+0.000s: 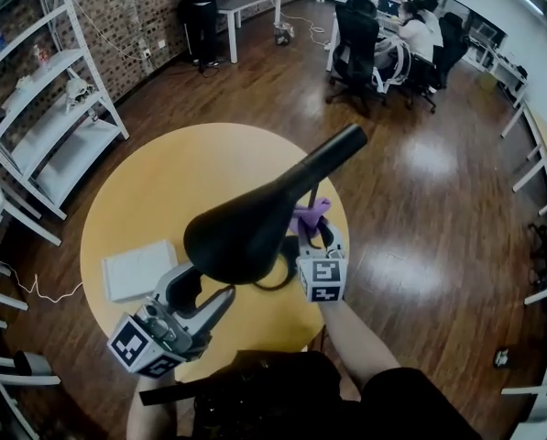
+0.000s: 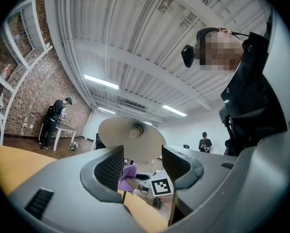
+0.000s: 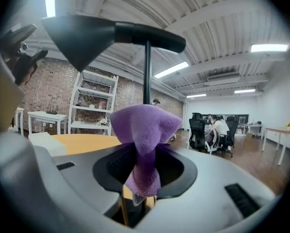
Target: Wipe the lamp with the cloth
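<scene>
Dark wooden floor [image 1: 420,200] runs out to a brick wall [image 1: 136,7] at the far left, with white shelves [image 1: 49,126] along the left side and people seated on office chairs [image 1: 355,44] at the far right. Close below me is the round yellow tabletop [image 1: 154,181].

On it stands the black lamp [image 1: 246,232], toward the near right part of the tabletop, with its wide cone shade spread over the middle and its arm slanting away to the far right. A flat white pad [image 1: 138,269] lies on the tabletop to the left of the lamp, well apart from it.

My left tool [image 1: 204,287] sits at the near left, angled up toward the underside of the shade. Its jaws stand apart with nothing between them; from the left tool [image 2: 144,166] I look past them at the pale inside of the lamp [image 2: 130,132].

My right tool [image 1: 314,236] is just right of the lamp's stem. It is clenched on the purple cloth [image 1: 310,214]: seen from the right tool [image 3: 144,164], the cloth [image 3: 142,130] is pinched between the jaws, bunching out above them and hanging in a tail below. The lamp [image 3: 81,38] rises just beyond it. Whether the cloth touches the lamp I cannot tell.
</scene>
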